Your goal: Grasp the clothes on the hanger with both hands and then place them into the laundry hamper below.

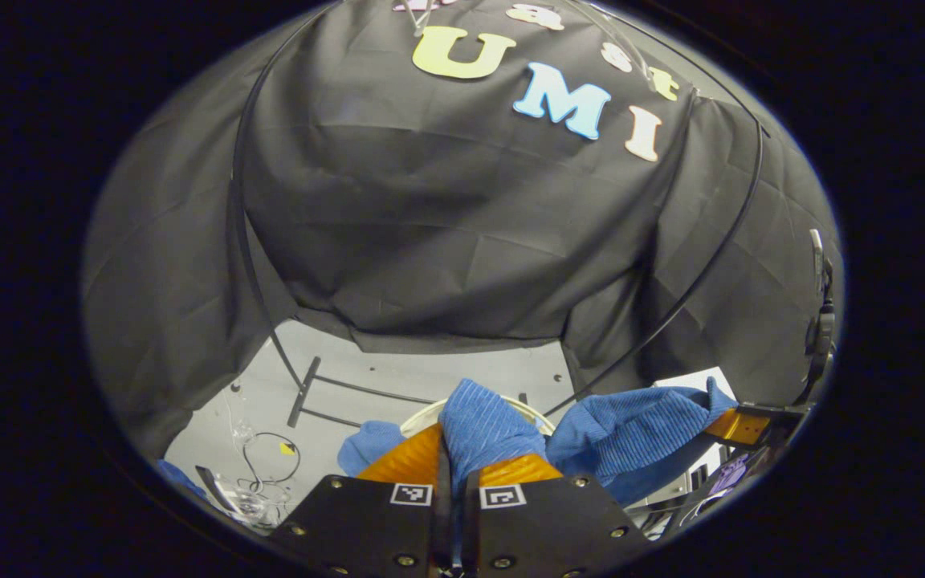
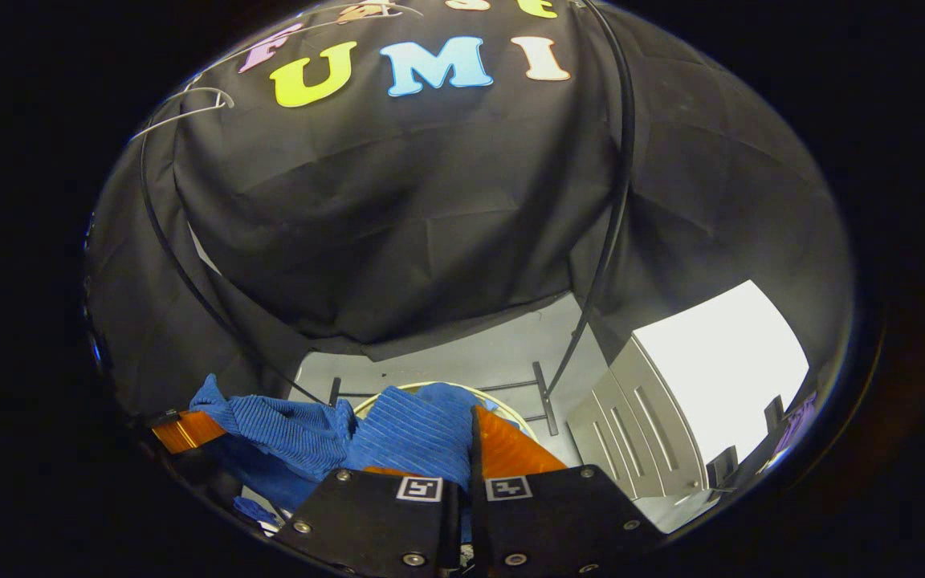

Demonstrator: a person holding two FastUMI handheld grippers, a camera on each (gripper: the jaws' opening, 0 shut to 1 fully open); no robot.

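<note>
So the blue ribbed garment (image 1: 623, 437) is off the hanger and stretched between both tools, hanging right over the white rim of the hamper (image 2: 503, 411) on the grey floor (image 1: 398, 373). The left tool (image 1: 453, 470) and right tool (image 2: 462, 457) each look clamped tight on a bunch of cloth. I'd guess we're at the drop-in step: lower it into the hamper, then let go with both.

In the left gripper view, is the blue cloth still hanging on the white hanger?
No, the blue cloth is pinched in the left claw low above the hamper rim, and the white hanger hangs bare above.
</note>
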